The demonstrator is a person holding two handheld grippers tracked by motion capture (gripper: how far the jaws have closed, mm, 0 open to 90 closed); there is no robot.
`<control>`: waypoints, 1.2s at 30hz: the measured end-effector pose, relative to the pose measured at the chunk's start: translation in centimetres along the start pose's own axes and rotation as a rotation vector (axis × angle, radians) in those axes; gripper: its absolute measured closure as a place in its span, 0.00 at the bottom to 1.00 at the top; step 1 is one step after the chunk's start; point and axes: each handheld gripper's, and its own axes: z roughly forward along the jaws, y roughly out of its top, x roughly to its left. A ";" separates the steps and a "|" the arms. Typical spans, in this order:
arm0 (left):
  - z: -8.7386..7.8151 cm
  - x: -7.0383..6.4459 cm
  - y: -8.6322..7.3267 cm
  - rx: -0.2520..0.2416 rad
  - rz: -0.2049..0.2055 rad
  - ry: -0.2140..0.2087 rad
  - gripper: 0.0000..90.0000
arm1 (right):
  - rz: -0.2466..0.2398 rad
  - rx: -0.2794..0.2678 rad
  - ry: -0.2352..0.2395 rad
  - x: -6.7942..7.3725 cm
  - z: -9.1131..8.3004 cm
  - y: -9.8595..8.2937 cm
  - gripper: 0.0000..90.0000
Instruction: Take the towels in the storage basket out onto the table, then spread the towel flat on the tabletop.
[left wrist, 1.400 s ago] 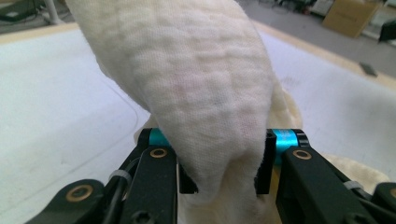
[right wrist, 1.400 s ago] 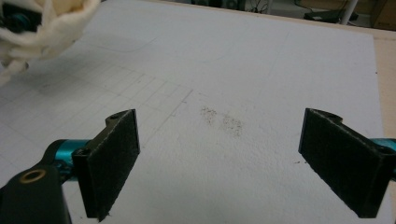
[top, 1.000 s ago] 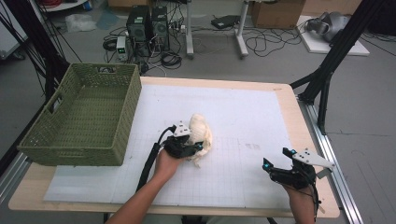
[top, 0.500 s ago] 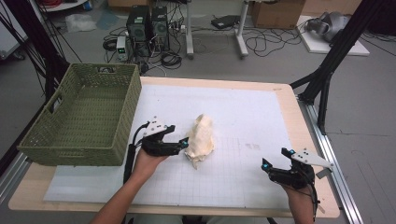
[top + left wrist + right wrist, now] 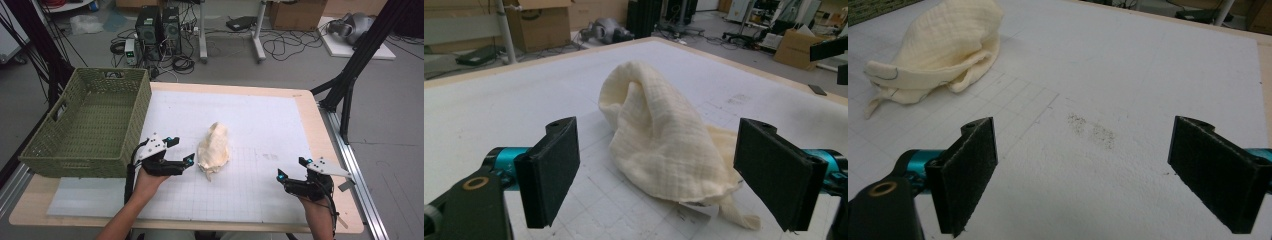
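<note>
Workshop floor with computer towers and loose cables lies behind; foreground is a wooden table [image 5: 320, 125] topped by a white gridded mat [image 5: 260, 125].

Item: cream cloth [image 5: 214, 150], crumpled in a heap near the mat's middle, long axis running away from the person's edge toward the far side, with a thin tail pointing to the near edge.

Left gripper [image 5: 182, 151]: jaws spread wide, holding nothing. It sits just beside the cloth's left flank, apart from it; in the left gripper view the cloth [image 5: 664, 150] lies straight ahead between the two pads.

Right gripper [image 5: 292, 167]: jaws likewise parted and empty, well apart from the cloth, which lies off to its upper left in the right gripper view [image 5: 938, 50].

Green wicker basket [image 5: 65, 150]: on the table's left end, beside the left hand, nothing visible inside.

Assessment: left gripper is much the nearer; a short advance rightward would likely bring the heap within its jaws, crosswise to the cloth's long axis.
</note>
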 end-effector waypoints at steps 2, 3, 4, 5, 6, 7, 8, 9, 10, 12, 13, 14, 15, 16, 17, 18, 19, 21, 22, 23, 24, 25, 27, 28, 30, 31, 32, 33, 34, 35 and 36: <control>0.0 0.1 0.0 -0.006 -0.004 0.002 0.21 | 0.004 -0.004 0.001 0.0 -0.1 0.0 0.13; -0.1 0.2 0.1 -0.007 -0.005 0.003 0.21 | 0.001 -0.007 -0.002 -0.1 -0.1 0.1 0.13; -0.1 0.3 0.1 -0.012 -0.010 0.007 0.21 | 0.001 -0.011 -0.005 -0.1 -0.1 0.1 0.13; -0.1 0.3 0.1 -0.012 -0.010 0.007 0.21 | 0.003 -0.009 -0.004 -0.1 -0.2 0.1 0.13; -0.2 0.3 0.2 -0.016 -0.011 0.012 0.21 | 0.003 -0.010 -0.007 -0.1 -0.2 0.1 0.13; -0.5 0.5 0.4 -0.023 -0.010 0.016 0.21 | -0.001 -0.012 -0.008 -0.1 -0.2 0.1 0.13; -0.5 0.5 0.4 -0.027 -0.009 0.018 0.21 | 0.000 -0.011 -0.007 0.0 -0.2 0.1 0.13; -0.6 0.6 0.4 -0.028 -0.014 0.021 0.21 | -0.004 -0.010 -0.007 0.0 -0.3 0.0 0.13; -0.6 0.6 0.5 -0.028 -0.016 0.023 0.21 | -0.008 -0.010 -0.007 0.0 -0.3 0.0 0.13; -0.6 0.6 0.5 -0.031 -0.016 0.026 0.21 | -0.010 -0.014 -0.009 0.1 -0.4 0.0 0.13; -0.6 0.6 0.5 -0.031 -0.016 0.026 0.21 | -0.015 -0.016 -0.012 0.0 -0.5 0.0 0.13; -0.6 0.6 0.5 -0.032 -0.014 0.026 0.21 | -0.011 -0.019 -0.013 0.0 -0.5 0.0 0.13; -0.6 0.6 0.5 -0.033 -0.014 0.025 0.21 | -0.007 -0.017 -0.012 -0.1 -0.5 0.0 0.13; -0.6 0.6 0.5 -0.033 -0.014 0.025 0.21 | -0.010 -0.021 -0.014 -0.1 -0.5 0.0 0.13; -0.6 0.6 0.5 -0.030 -0.015 0.025 0.21 | -0.008 -0.018 -0.014 -0.1 -0.5 0.0 0.13; -0.6 0.6 0.5 -0.028 -0.016 0.026 0.21 | -0.006 -0.016 -0.015 -0.1 -0.4 0.0 0.13; -0.6 0.7 0.4 -0.027 -0.019 0.027 0.21 | -0.010 -0.015 -0.015 -0.1 -0.4 0.0 0.13; -0.5 0.7 0.4 -0.026 -0.020 0.026 0.21 | -0.009 -0.016 -0.015 -0.2 -0.3 0.0 0.13; -0.5 0.7 0.4 -0.027 -0.020 0.026 0.21 | -0.005 -0.015 -0.014 -0.2 -0.3 0.0 0.13; -0.5 0.7 0.4 -0.031 -0.024 0.027 0.21 | -0.006 -0.016 -0.016 -0.2 -0.2 0.0 0.13; -0.5 0.8 0.4 -0.029 -0.025 0.029 0.21 | -0.006 -0.014 -0.015 -0.2 -0.2 0.0 0.13; -0.5 0.8 0.4 -0.027 -0.024 0.030 0.21 | -0.009 -0.014 -0.015 -0.2 -0.2 0.0 0.13; -0.5 0.8 0.4 -0.026 -0.023 0.031 0.21 | -0.012 -0.010 -0.015 -0.1 -0.2 0.0 0.13; -0.5 0.8 0.4 -0.024 -0.023 0.032 0.21 | -0.012 -0.010 -0.015 -0.1 -0.2 0.0 0.13; -0.5 0.8 0.4 -0.022 -0.022 0.032 0.21 | -0.013 -0.007 -0.012 -0.2 -0.2 -0.1 0.13; -0.5 0.8 0.3 -0.014 -0.024 0.028 0.21 | -0.009 -0.007 -0.013 -0.2 -0.2 -0.1 0.13; -0.5 0.8 0.2 -0.011 -0.025 0.028 0.21 | -0.008 -0.009 -0.014 -0.3 -0.2 -0.1 0.13; -0.5 0.8 0.2 -0.010 -0.030 0.026 0.21 | -0.006 -0.008 -0.016 -0.3 -0.2 -0.1 0.13; -0.5 0.9 0.2 -0.011 -0.031 0.026 0.21 | -0.005 -0.012 -0.015 -0.3 -0.2 -0.1 0.13; -0.5 0.9 0.2 -0.014 -0.032 0.026 0.21 | -0.006 -0.014 -0.014 -0.3 -0.2 0.0 0.13; -0.5 0.9 0.2 -0.018 -0.037 0.026 0.21 | -0.004 -0.013 -0.012 -0.3 -0.2 0.0 0.13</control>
